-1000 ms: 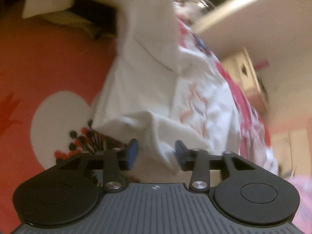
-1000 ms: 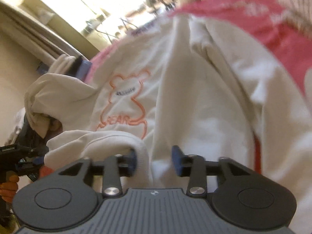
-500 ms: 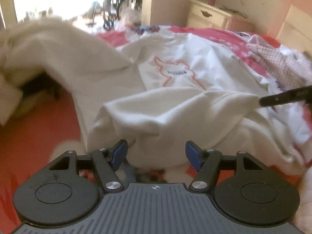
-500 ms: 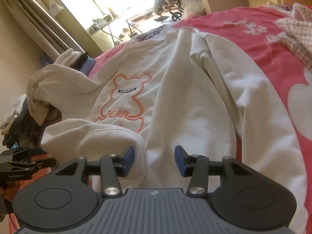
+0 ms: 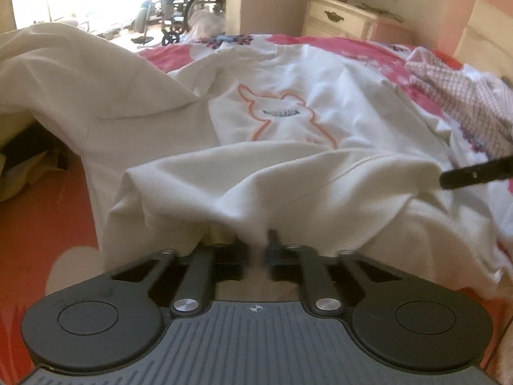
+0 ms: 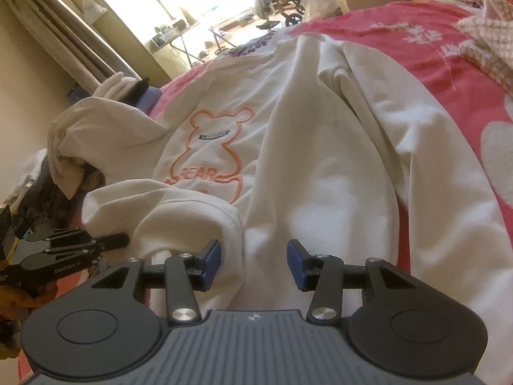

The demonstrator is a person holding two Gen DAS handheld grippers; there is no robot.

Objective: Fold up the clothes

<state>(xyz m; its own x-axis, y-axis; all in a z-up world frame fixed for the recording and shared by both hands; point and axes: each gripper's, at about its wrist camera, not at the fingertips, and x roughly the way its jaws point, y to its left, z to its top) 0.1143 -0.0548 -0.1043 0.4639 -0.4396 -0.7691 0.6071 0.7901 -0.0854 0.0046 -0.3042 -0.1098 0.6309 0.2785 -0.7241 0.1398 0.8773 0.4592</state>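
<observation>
The left gripper point(image 5: 258, 250) is seen clenched on the near hem of the white cotton sweatshirt with the orange bear outline point(image 5: 288, 122), a pinch of cloth bunched between its closed jaws. The right gripper point(image 6: 254, 261) is held half apart, its blue pads point(image 6: 212, 253) not pressing; the turned-over hem lies against the left pad only, so nothing is gripped there yet. For a clean fold, that hem would best be taken squarely between the pads before anything is lifted, and both corners raised together so the edge is kept taut and level. The sweatshirt is spread front-up on the pink floral bedspread point(image 6: 416, 32), its bottom edge already rolled toward the bear print. One sleeve point(image 5: 80, 96) is draped off the bed's side toward the orange floor point(image 5: 38, 208) and would likely drag unless tucked in first. Further on, a pink checked garment point(image 5: 465, 96) is crumpled beside the sweatshirt's far shoulder, close enough to be caught under the fold. Beyond, a cream bedside cabinet point(image 5: 336, 16) and a wheelchair point(image 5: 179, 16) by the bright doorway are left well clear.
</observation>
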